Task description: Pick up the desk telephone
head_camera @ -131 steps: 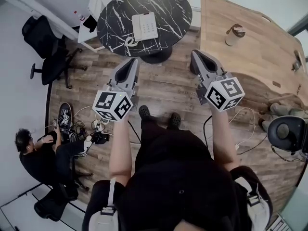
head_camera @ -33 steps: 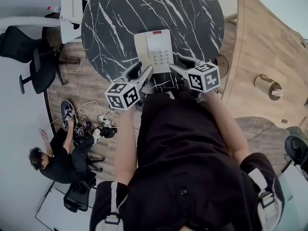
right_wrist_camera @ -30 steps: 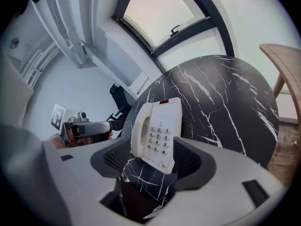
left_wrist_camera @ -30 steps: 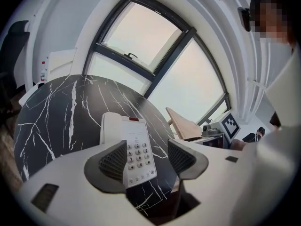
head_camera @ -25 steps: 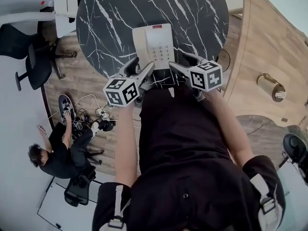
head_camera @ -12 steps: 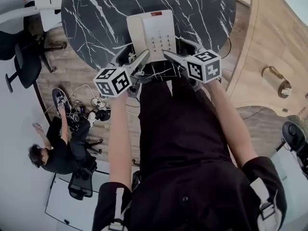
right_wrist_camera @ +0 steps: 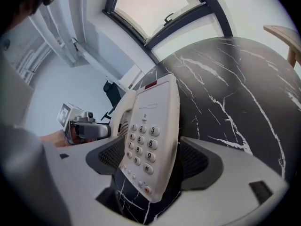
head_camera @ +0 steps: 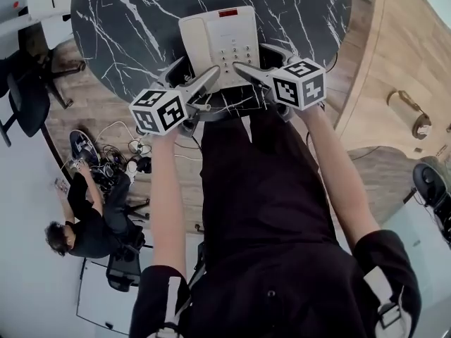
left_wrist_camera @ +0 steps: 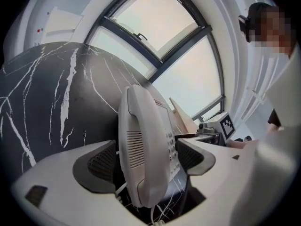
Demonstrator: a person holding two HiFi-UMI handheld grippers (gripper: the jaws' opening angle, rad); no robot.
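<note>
Gripping, left jaws: left gripper [left_wrist_camera: 146, 161] has its two grey jaws set apart to the thickness of the cream-white plastic desk telephone [left_wrist_camera: 162, 126], with the handset [left_wrist_camera: 134, 149] side between them. Both pads look to press on it.
Right jaws: right gripper [right_wrist_camera: 154, 161] is likewise clamped across the end below the keypad [right_wrist_camera: 143, 147], one pad at each face, with no gap that I can make out.
Telephone position: near end inside both sets of jaws, far end out over the round black marble table [head_camera: 127, 34], close to its near edge.
Done: the approach and, by my reading, the closing of both grips.
Left: the lift itself. I cannot tell whether any part is off the table yet.
Surroundings: light wooden desk [head_camera: 402, 41] well apart at the right; a person in black [head_camera: 81, 224] low at the left.
</note>
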